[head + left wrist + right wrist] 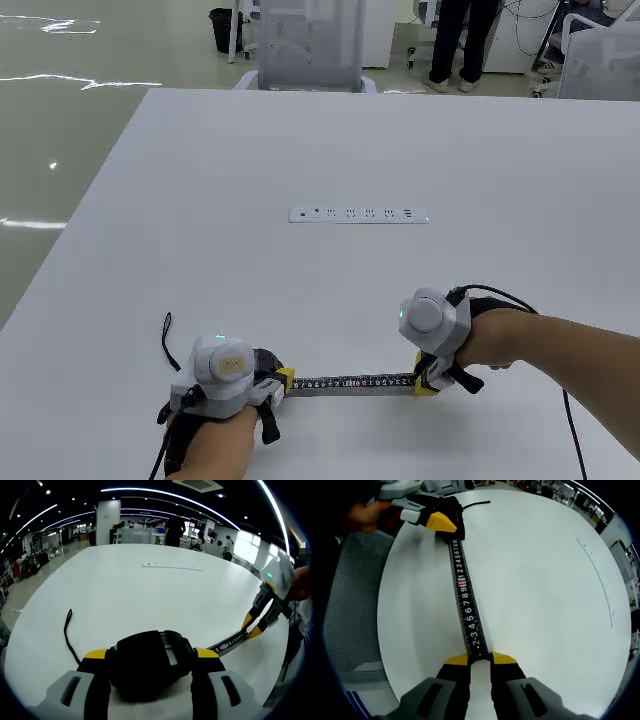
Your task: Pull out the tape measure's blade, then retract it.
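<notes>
Two tools clamped: left tool (151, 654) on tape measure case (147, 675), right tool (480, 658) on blade (464, 592) tip. Blade lies left-right across lower head view; retraction likely brings right tool toward case.

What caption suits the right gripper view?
Right tongs pinch the tip of the numbered dark tape-measure blade, drawn across the white table from the round black case held by left tongs.

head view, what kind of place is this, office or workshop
Probably an open-plan office or lab: a big white table with a power strip, a chair at its far edge, and more desks under strip ceiling lights in the left gripper view.
</notes>
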`<control>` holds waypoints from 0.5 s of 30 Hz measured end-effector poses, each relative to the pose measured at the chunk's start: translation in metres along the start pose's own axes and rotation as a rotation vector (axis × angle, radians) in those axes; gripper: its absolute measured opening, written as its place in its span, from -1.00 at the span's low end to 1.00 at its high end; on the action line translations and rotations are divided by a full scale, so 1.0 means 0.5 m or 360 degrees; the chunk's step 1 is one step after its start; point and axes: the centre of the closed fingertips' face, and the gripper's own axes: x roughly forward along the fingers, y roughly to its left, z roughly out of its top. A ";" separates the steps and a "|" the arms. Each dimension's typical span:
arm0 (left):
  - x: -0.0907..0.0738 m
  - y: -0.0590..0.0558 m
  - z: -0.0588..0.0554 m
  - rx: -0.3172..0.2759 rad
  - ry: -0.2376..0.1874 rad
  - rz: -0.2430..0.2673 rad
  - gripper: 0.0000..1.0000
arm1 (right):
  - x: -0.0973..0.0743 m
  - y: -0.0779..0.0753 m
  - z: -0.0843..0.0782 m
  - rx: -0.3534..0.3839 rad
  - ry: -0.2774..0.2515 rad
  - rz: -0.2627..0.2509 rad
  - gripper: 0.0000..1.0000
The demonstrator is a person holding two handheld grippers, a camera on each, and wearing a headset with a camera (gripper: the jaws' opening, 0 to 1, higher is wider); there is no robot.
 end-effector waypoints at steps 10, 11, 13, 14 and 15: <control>-0.001 0.000 -0.001 -0.0001 -0.0003 0.0000 0.23 | 0.003 0.003 0.010 0.0001 -0.0009 0.0001 -0.72; -0.001 0.000 -0.001 -0.0001 -0.0002 0.0000 0.23 | 0.003 0.003 0.011 0.0001 -0.0010 0.0000 -0.72; -0.001 0.000 -0.001 -0.0001 -0.0001 -0.0001 0.23 | 0.005 0.003 0.013 0.0002 -0.0011 0.0002 -0.72; -0.001 0.000 -0.001 -0.0001 -0.0001 -0.0001 0.23 | 0.004 0.004 0.015 0.0002 -0.0011 0.0002 -0.72; -0.001 0.000 -0.001 -0.0002 -0.0001 -0.0002 0.23 | 0.004 0.004 0.015 0.0001 -0.0012 0.0001 -0.72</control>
